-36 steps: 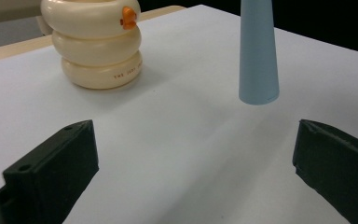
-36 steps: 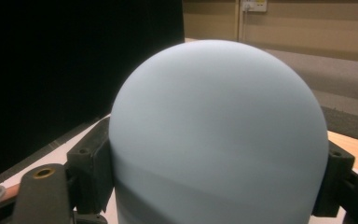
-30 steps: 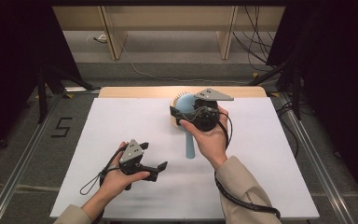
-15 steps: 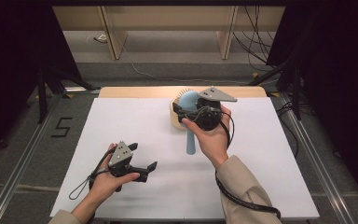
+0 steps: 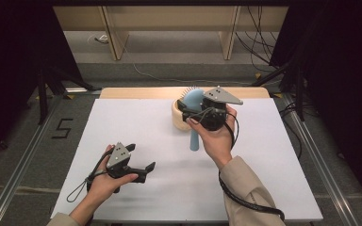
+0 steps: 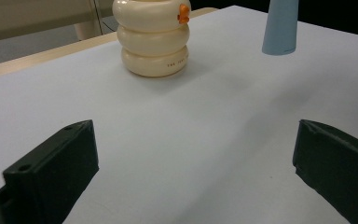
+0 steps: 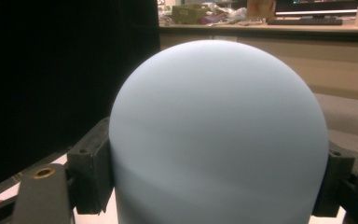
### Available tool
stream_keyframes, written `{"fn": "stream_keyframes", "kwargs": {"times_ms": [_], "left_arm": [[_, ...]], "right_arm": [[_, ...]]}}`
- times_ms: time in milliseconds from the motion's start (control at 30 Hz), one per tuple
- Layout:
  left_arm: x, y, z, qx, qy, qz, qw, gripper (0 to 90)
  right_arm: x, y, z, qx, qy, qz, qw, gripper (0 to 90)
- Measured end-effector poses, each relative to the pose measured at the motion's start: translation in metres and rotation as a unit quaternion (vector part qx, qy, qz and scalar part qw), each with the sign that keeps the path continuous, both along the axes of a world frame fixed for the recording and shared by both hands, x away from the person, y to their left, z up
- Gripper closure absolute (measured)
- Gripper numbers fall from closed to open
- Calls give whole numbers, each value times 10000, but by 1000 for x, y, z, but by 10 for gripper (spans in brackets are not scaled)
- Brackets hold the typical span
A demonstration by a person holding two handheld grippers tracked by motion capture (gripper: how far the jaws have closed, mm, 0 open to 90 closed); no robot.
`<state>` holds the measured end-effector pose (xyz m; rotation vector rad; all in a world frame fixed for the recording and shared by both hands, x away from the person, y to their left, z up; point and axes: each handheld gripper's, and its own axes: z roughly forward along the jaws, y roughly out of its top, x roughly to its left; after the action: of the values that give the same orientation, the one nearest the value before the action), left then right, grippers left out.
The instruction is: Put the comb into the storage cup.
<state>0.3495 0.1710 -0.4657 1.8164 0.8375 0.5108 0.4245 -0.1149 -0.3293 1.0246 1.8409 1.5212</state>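
high view: the right tool (image 5: 194,114) clamps the light blue hairbrush (image 5: 194,136) by its rounded head, handle hanging toward 6 o'clock, just beside the cream ringed holder (image 5: 178,117). it looks light, stiff and smooth, so the grip could slip. the left tool (image 5: 141,170) rests open at 7 o'clock, wrist low on the surface (image 5: 136,132).

Pale blue hairbrush (image 5: 194,123), bristled head raised over the cream ribbed holder (image 5: 179,117), handle slanting down toward the white table.
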Motion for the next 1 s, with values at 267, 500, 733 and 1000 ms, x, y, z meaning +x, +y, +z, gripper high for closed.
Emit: {"fn": "stream_keyframes", "kwargs": {"times_ms": [267, 500, 733, 1000], "left_arm": [[0, 3, -1, 30, -29, 39, 10000, 0], [2, 3, -3, 17, 2, 47, 10000, 0], [2, 3, -3, 19, 4, 34, 10000, 0], [3, 2, -4, 30, 16, 28, 10000, 0]], "right_arm": [[2, -2, 1, 42, -97, -1, 9999, 217], [4, -6, 2, 82, -132, -59, 9999, 217], [6, -7, 2, 92, -145, -108, 9998, 217], [11, -5, 3, 134, -135, -102, 9998, 217]]}}
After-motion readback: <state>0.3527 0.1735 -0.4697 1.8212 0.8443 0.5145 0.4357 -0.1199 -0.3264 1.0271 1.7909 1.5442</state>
